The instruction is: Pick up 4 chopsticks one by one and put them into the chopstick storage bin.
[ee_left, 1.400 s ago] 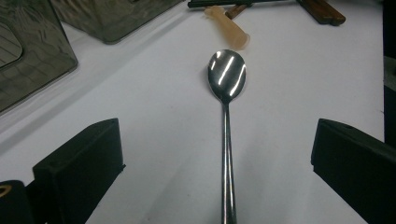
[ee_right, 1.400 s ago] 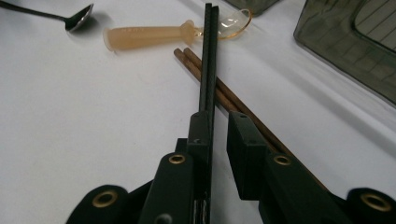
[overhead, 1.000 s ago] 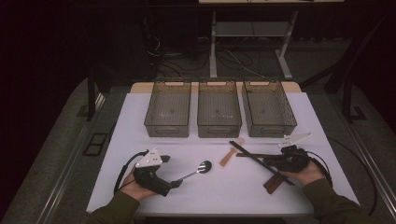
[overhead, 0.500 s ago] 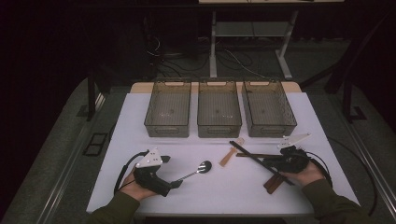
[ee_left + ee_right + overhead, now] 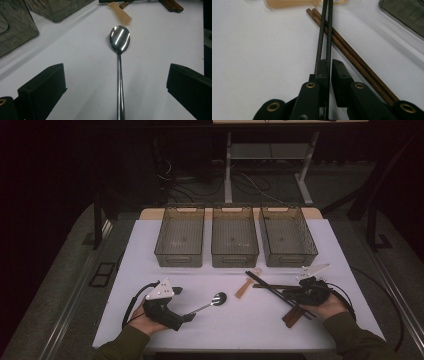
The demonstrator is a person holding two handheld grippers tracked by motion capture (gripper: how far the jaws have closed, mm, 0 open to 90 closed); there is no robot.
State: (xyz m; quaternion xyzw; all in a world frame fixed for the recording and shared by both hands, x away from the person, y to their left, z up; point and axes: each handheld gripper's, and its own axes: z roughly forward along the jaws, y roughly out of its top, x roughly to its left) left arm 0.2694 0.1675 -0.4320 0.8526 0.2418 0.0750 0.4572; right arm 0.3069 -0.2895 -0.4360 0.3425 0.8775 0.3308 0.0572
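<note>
My right gripper (image 5: 292, 296) sits at the right of the white table (image 5: 150, 255), its jaws closed down tight on a pair of black chopsticks (image 5: 324, 37); in the right gripper view the two thin black sticks run straight out from between the pads and away across the table. Under them, crossing at a slant, lies a pair of brown wooden chopsticks (image 5: 347, 47), flat on the table and touching the black ones where they cross. Just past the far tips lies a small tan plastic piece (image 5: 287, 3). My left gripper (image 5: 187, 316) rests on the table at the left with its jaws spread wide and nothing between the pads. In the left gripper view a metal spoon (image 5: 120, 57) lies on the table midway between the two open jaws, well clear of each, its handle running toward me and its bowl pointing away, face up and shining. The tan piece (image 5: 121, 13) lies just beyond the spoon's bowl. Along the far side of the table stand three clear grey bins (image 5: 235, 251) in a row, side by side, with the chopsticks just in front of the right-hand one.
</note>
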